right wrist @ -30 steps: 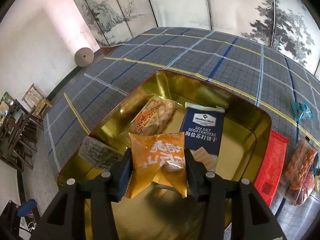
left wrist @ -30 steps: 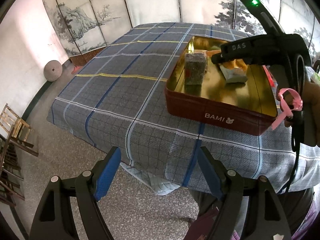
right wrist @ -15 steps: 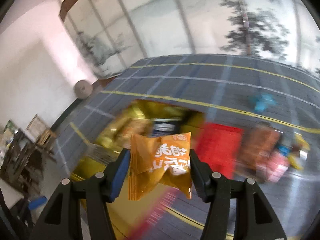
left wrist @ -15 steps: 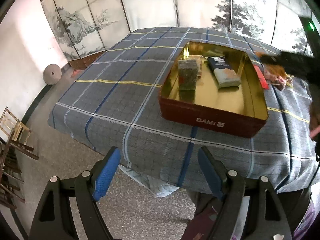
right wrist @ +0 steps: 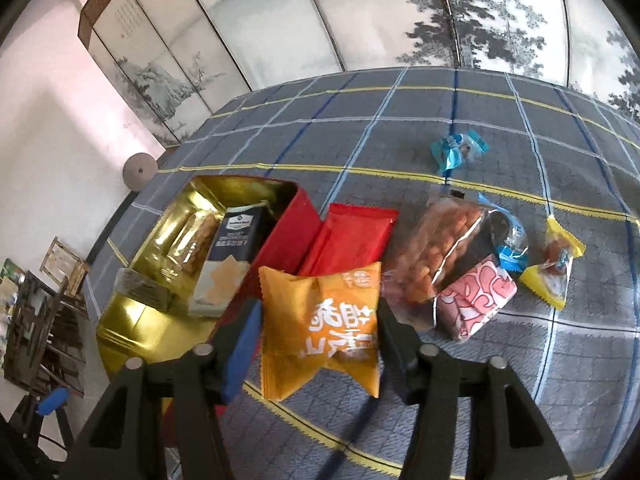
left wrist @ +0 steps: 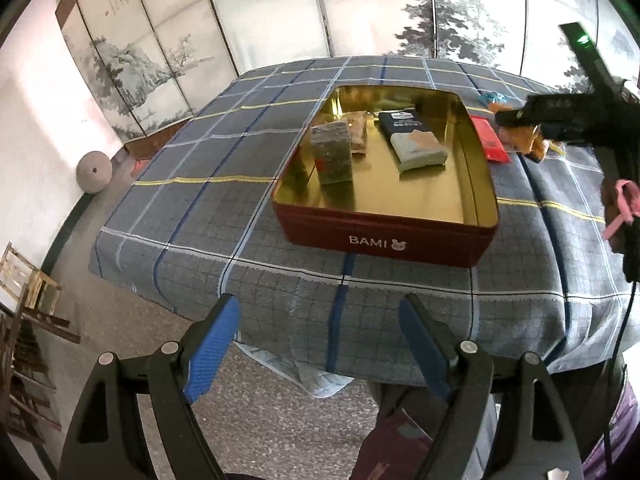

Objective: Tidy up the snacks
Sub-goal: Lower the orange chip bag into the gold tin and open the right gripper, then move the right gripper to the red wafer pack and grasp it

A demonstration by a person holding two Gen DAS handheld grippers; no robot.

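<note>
My right gripper clamps an orange snack packet between both pads, held above the tablecloth just beside the red tin, outside it. The soft film may slip or twist if I swing fast. It could also snag the tin's rim or drop onto the red packet. My left gripper hangs spread and empty, off the table edge.

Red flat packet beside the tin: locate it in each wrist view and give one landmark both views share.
Left wrist: the red flat packet lies on the cloth just right of the tin's right wall, upper right of the picture.
Right wrist: it sits at centre, against the tin's red outer wall, behind the orange packet in the right gripper.
Shared landmark: the navy cracker pack inside the tin.
</note>
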